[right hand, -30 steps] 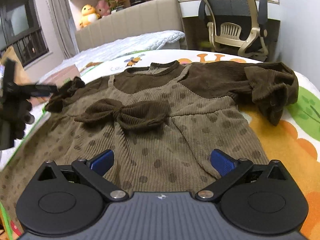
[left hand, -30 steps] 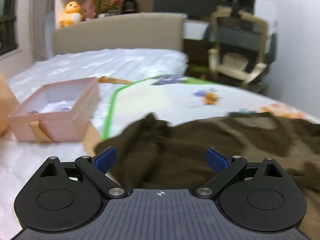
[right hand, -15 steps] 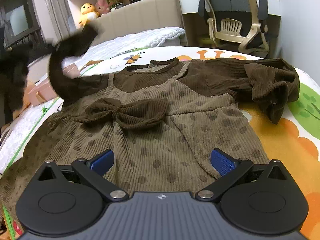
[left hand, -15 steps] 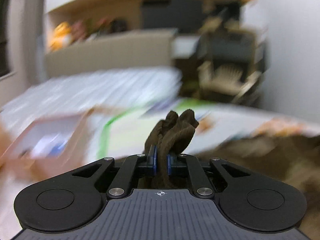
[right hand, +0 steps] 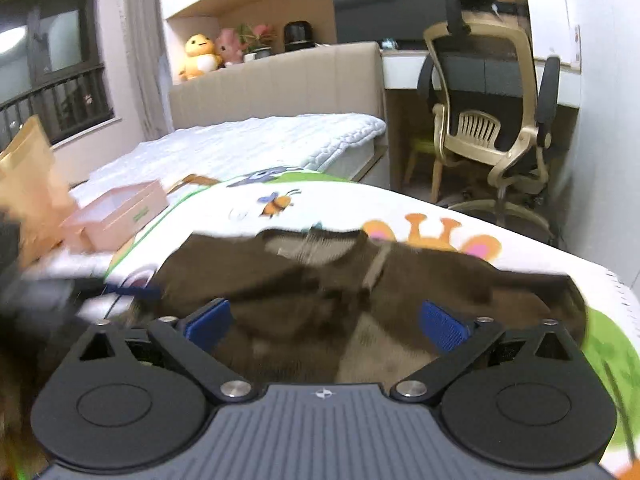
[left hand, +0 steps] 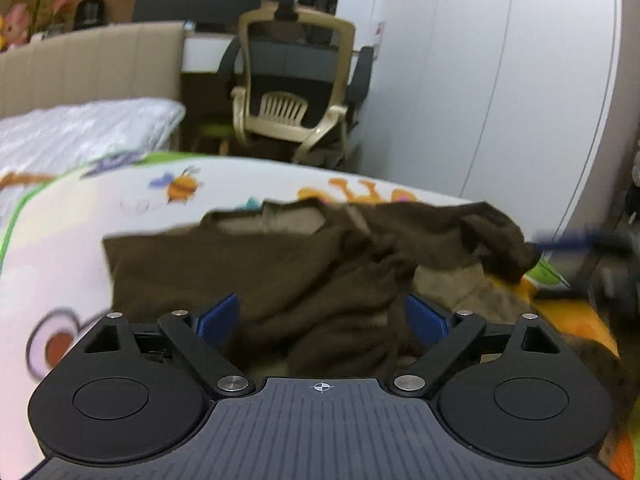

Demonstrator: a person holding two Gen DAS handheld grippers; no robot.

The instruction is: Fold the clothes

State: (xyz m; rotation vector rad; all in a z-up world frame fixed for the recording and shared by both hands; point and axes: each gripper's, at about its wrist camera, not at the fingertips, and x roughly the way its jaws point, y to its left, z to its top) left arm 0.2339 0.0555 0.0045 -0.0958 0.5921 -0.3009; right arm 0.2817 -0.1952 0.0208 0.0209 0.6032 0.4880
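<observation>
A brown corduroy dress (left hand: 280, 264) lies on the cartoon play mat (left hand: 60, 240), one dark sleeve folded in across its chest. My left gripper (left hand: 324, 316) hovers low over that folded sleeve. Its jaws are opening and stand wide, with cloth lying loose beneath them and neither pad pressing on it. In the right wrist view the dress (right hand: 340, 280) is blurred. My right gripper (right hand: 326, 324) hangs above the bodice, its jaws closing a little but still wide, gripping nothing. The other sleeve (left hand: 492, 240) is bunched at the right.
A pink open box (right hand: 116, 216) and a tan paper bag (right hand: 28, 176) sit left of the mat. A white quilted bed (right hand: 240, 148) lies behind. An office chair (right hand: 492, 120) stands at the back right by a white wall (left hand: 520, 80).
My left gripper shut on the left sleeve, lifted it and swung it right across the dress, then let go. My right gripper rose and its view tipped up.
</observation>
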